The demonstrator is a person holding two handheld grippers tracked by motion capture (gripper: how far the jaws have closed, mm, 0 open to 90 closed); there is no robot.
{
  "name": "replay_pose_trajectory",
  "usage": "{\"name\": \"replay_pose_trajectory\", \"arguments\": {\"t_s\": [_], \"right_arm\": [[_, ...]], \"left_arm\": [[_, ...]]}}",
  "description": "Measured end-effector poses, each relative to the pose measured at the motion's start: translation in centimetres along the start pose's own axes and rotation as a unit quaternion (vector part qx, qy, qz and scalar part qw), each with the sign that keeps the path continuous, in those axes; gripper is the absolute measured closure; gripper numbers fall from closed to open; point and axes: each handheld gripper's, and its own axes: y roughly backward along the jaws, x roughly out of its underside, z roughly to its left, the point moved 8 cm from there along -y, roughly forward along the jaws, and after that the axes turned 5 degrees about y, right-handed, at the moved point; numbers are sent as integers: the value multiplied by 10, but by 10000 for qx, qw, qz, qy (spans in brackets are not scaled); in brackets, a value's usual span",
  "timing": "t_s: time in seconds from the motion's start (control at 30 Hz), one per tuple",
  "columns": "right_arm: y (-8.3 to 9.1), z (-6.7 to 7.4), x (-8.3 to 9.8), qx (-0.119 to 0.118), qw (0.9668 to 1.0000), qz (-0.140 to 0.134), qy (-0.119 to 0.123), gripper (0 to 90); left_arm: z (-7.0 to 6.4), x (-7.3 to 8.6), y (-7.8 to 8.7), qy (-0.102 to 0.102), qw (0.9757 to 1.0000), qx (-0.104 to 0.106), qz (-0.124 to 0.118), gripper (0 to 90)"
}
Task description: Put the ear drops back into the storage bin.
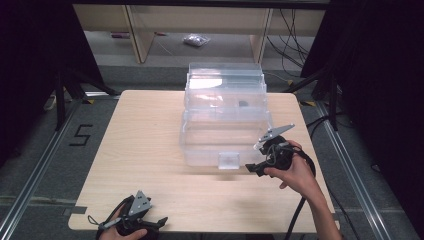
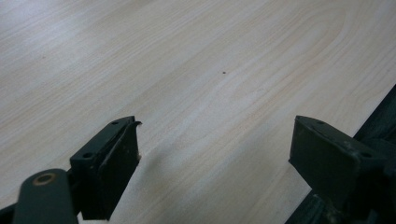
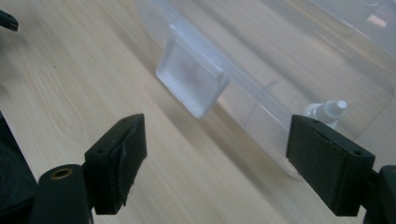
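Left gripper rests wide open on the tabletop; right gripper, fingers spread empty, faces the clear box's latch

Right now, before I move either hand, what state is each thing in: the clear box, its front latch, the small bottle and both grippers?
Clear plastic box: upright on the table, lid closed as far as I can tell.
Front latch: flap tilted away from the box wall.
Small white bottle: inside the box, lying near a corner.
Right gripper: open, by the box's front right corner, holding nothing.
Left gripper: open, low over bare table, holding nothing.
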Motion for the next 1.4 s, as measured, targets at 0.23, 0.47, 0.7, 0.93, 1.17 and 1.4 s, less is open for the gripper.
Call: {"name": "replay_pose_trajectory", "arguments": {"t_s": [0.23,0.47,0.7,0.93,1.17,1.4], "right_arm": [[-2,8,5,23,9995,-112,297,212],[-3,17,9,104,9989,-185,424,214],[-5,21,15,133,9981,-338,502,205],[-8,23,21,63,9978,-485,441,202],[-14,27,28,0,9975,-569,409,202],[-16,28,39,37,9973,-616,391,202]], "left_arm": [[1,1,2,-138,9998,37,112,151],[1,1,3,-140,9998,39,101,151],[1,1,3,-141,9998,38,95,151],[-2,-1,0,39,10000,46,-59,151],[-2,-1,0,41,10000,46,-55,151],[-2,-1,0,25,10000,13,-57,151]]}}
